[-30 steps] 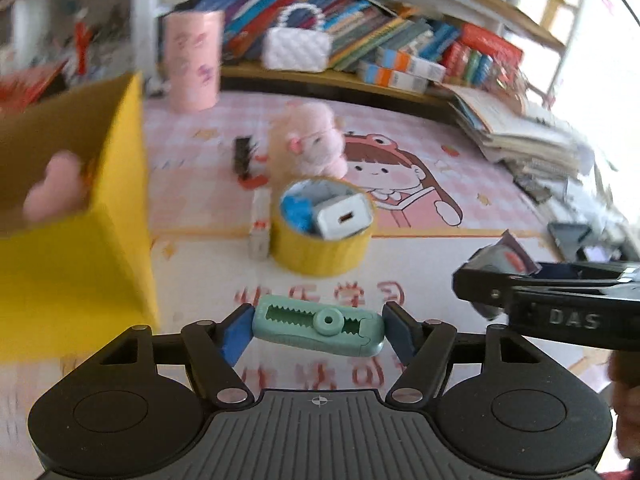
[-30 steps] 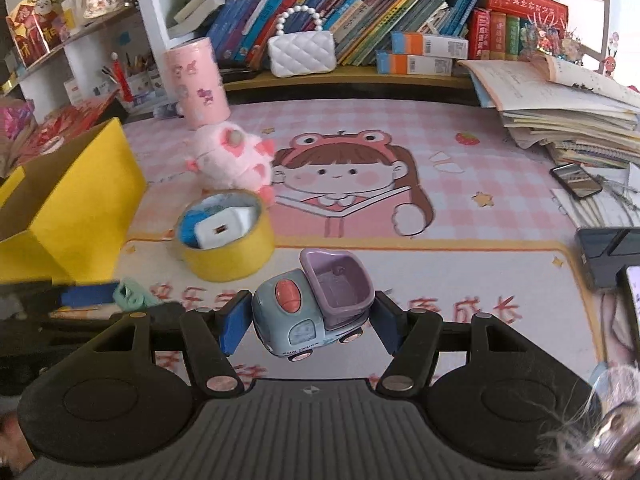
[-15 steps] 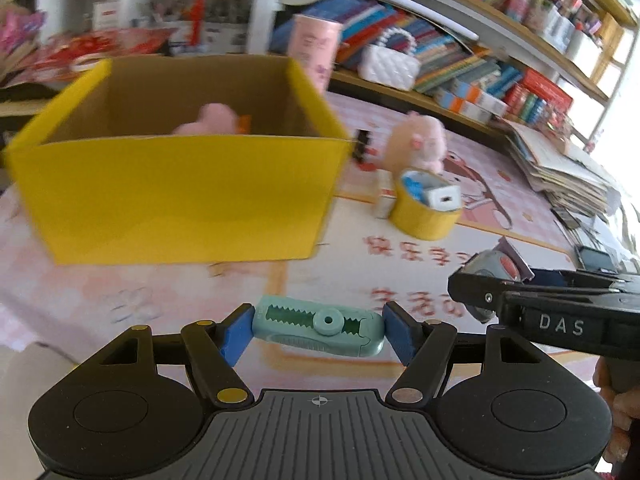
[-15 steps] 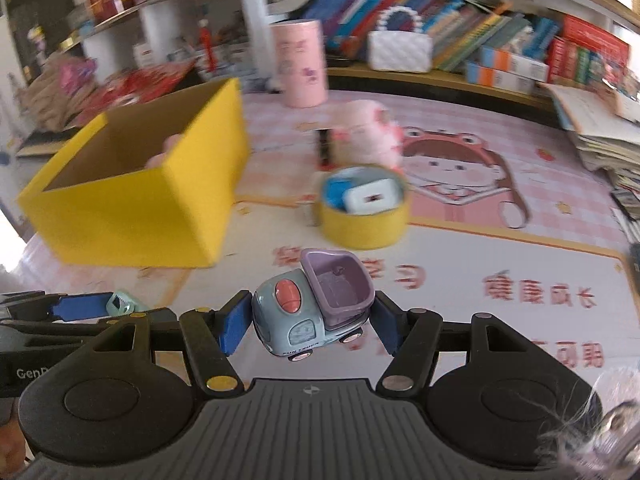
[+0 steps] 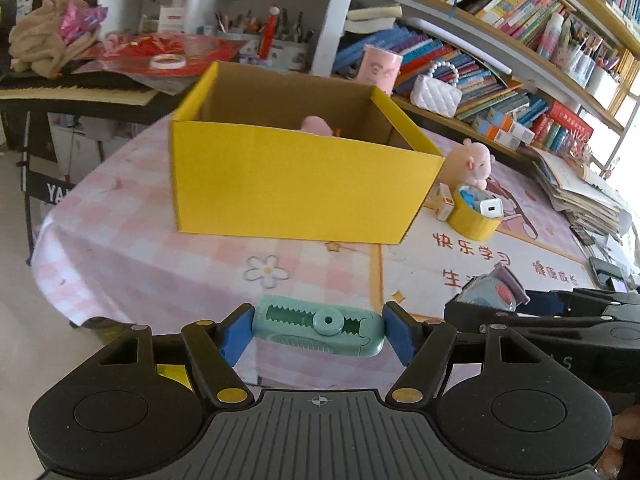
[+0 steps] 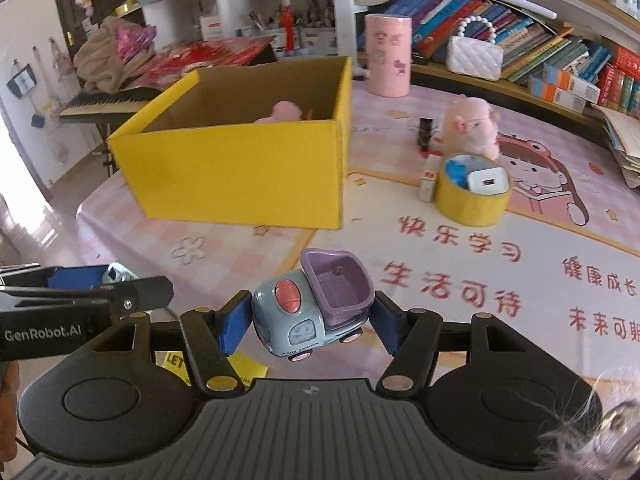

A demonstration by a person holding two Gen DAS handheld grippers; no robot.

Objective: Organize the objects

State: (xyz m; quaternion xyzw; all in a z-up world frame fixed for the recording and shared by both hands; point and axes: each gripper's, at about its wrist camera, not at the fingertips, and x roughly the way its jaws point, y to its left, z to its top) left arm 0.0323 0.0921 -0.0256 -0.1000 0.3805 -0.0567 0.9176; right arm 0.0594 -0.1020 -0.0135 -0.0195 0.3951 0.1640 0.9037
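Left gripper (image 5: 318, 332) clamps green clip (image 5: 318, 331) crosswise; right gripper (image 6: 306, 320) clamps toy truck (image 6: 310, 306); yellow box (image 5: 296, 184) lies ahead, open top, left nearer.

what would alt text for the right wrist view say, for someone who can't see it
The right gripper holds a small blue toy truck with a purple bed above a pink patterned table. An open yellow box with a pink plush inside stands ahead, a yellow tape roll to its right. The left gripper enters from the left edge.
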